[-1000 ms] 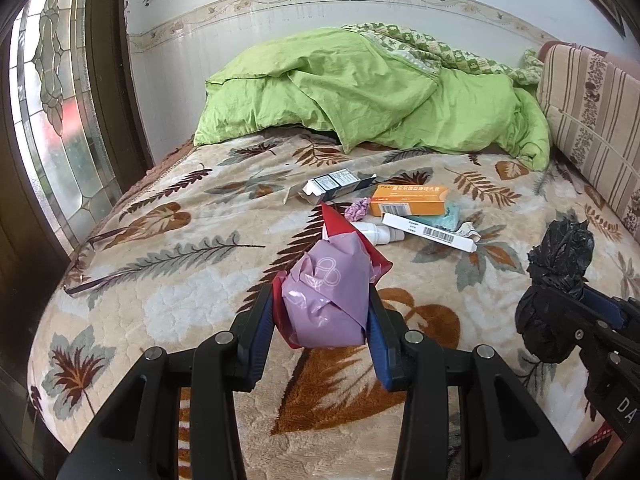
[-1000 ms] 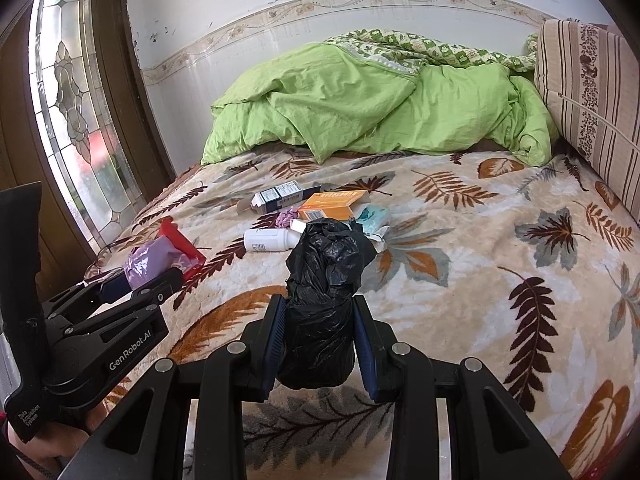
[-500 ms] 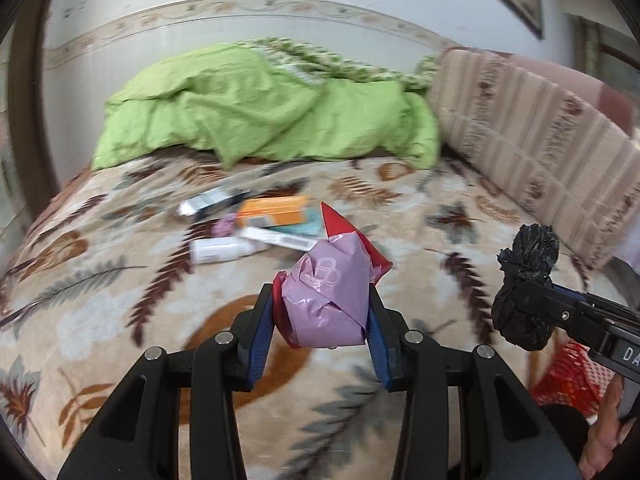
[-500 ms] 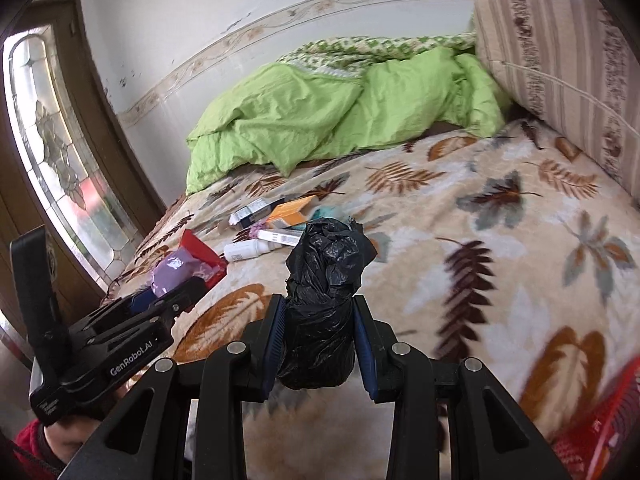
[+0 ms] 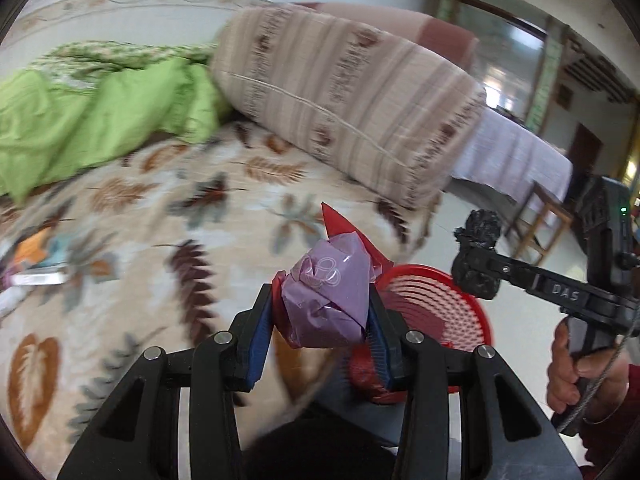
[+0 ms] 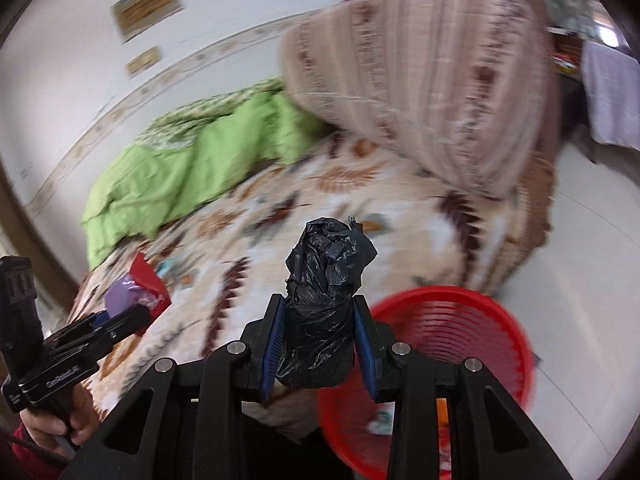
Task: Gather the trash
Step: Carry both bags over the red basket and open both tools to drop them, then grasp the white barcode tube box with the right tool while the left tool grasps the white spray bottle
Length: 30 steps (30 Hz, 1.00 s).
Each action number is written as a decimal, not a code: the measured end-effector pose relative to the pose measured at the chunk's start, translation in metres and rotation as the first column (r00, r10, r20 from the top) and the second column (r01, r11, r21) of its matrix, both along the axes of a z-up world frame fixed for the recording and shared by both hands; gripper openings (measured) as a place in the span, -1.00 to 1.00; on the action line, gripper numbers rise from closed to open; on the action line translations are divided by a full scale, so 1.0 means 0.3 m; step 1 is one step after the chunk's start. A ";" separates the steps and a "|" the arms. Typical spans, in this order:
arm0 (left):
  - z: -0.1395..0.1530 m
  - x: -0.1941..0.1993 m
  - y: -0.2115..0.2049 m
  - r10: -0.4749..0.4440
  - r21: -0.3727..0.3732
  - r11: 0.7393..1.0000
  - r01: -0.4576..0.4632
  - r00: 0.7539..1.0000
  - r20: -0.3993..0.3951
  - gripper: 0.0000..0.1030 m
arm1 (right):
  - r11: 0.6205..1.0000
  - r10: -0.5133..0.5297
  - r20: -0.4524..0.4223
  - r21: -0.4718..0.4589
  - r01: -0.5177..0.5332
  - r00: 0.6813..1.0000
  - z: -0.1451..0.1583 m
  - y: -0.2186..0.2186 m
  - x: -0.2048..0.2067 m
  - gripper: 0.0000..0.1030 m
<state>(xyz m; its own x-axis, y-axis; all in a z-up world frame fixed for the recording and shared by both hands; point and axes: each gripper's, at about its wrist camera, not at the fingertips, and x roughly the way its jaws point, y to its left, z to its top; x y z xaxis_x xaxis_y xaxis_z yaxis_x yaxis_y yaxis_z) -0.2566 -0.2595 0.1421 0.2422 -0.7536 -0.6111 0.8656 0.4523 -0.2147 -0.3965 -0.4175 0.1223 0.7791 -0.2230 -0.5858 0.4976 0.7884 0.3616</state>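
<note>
My left gripper point(image 5: 320, 312) is shut on a crumpled purple and red plastic wrapper point(image 5: 328, 300), held above the near corner of the bed. Just right of it stands a red mesh basket point(image 5: 444, 300) on the floor. My right gripper point(image 6: 318, 338) is shut on a balled-up black plastic bag point(image 6: 324, 300), with the red mesh basket point(image 6: 460, 320) below and right of it; a few scraps lie in its bottom. The right gripper point(image 5: 478, 256) with the black bag shows at the right of the left wrist view, the left gripper point(image 6: 128, 308) at the left of the right wrist view.
The bed has a leaf-patterned blanket point(image 5: 168, 216), a green duvet point(image 5: 92, 124) at the back and a striped bolster point(image 5: 352, 100). Boxes point(image 5: 36, 256) lie at the blanket's left edge. Pale floor point(image 6: 580, 240) and a cloth-covered table point(image 5: 516, 156) lie to the right.
Both grippers have swung right, away from the middle of the bed toward its corner. The red basket has come into both views. Each keeps its hold on its piece of trash.
</note>
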 end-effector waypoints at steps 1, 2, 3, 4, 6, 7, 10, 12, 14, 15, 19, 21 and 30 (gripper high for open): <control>-0.005 -0.029 -0.059 -0.036 0.003 0.999 0.036 0.999 -0.017 -0.18 | 0.999 -0.031 -0.013 0.008 0.031 0.999 -0.006 -0.034 -0.035 -0.32; -0.010 -0.049 -0.106 -0.058 0.011 0.998 0.059 0.998 -0.025 -0.18 | 0.999 -0.045 -0.020 0.013 0.045 0.999 -0.012 -0.052 -0.056 -0.32; -0.019 -0.066 -0.148 -0.077 0.020 0.997 0.077 0.997 -0.028 -0.17 | 0.998 -0.063 -0.029 0.017 0.063 0.998 -0.020 -0.073 -0.080 -0.29; -0.026 -0.084 -0.180 -0.089 0.027 0.996 0.090 0.996 -0.026 -0.15 | 0.995 -0.092 -0.041 0.025 0.093 0.995 -0.033 -0.100 -0.110 -0.29; -0.049 -0.116 -0.262 -0.120 0.050 0.991 0.122 0.992 -0.042 0.00 | 0.991 -0.123 -0.071 0.049 0.127 0.990 -0.063 -0.142 -0.140 -0.09; -0.060 -0.129 -0.288 -0.134 0.061 0.989 0.137 0.989 -0.060 0.14 | 0.989 -0.132 -0.083 0.057 0.137 0.988 -0.079 -0.157 -0.147 -0.03; -0.076 -0.137 -0.319 -0.136 0.074 0.987 0.142 0.987 -0.081 0.30 | 0.981 -0.168 -0.111 0.076 0.177 0.979 -0.109 -0.196 -0.168 0.06; -0.074 -0.135 -0.309 -0.142 0.070 0.986 0.148 0.986 -0.084 0.30 | 0.979 -0.175 -0.101 0.083 0.184 0.979 -0.115 -0.205 -0.186 0.07; -0.063 -0.117 -0.265 -0.116 0.079 0.990 0.120 0.992 -0.057 0.30 | 0.981 -0.172 -0.086 0.076 0.178 0.981 -0.107 -0.204 -0.187 0.06; -0.059 -0.106 -0.245 -0.101 0.081 0.991 0.104 0.994 -0.049 0.30 | 0.983 -0.162 -0.076 0.074 0.168 0.984 -0.105 -0.199 -0.183 0.07; -0.045 -0.029 -0.119 -0.011 0.087 0.996 0.014 0.999 -0.037 0.31 | 0.992 -0.083 -0.026 0.091 0.085 0.996 -0.092 -0.164 -0.116 0.07; -0.043 0.009 -0.053 0.033 0.095 0.995 -0.032 0.999 -0.013 0.31 | 0.995 -0.029 -0.008 0.091 0.029 1.000 -0.084 -0.127 -0.067 0.07; -0.054 0.303 0.337 0.331 0.072 0.941 -0.332 0.943 0.022 0.31 | 0.952 0.306 -0.003 -0.014 -0.306 0.952 -0.039 0.150 0.282 0.07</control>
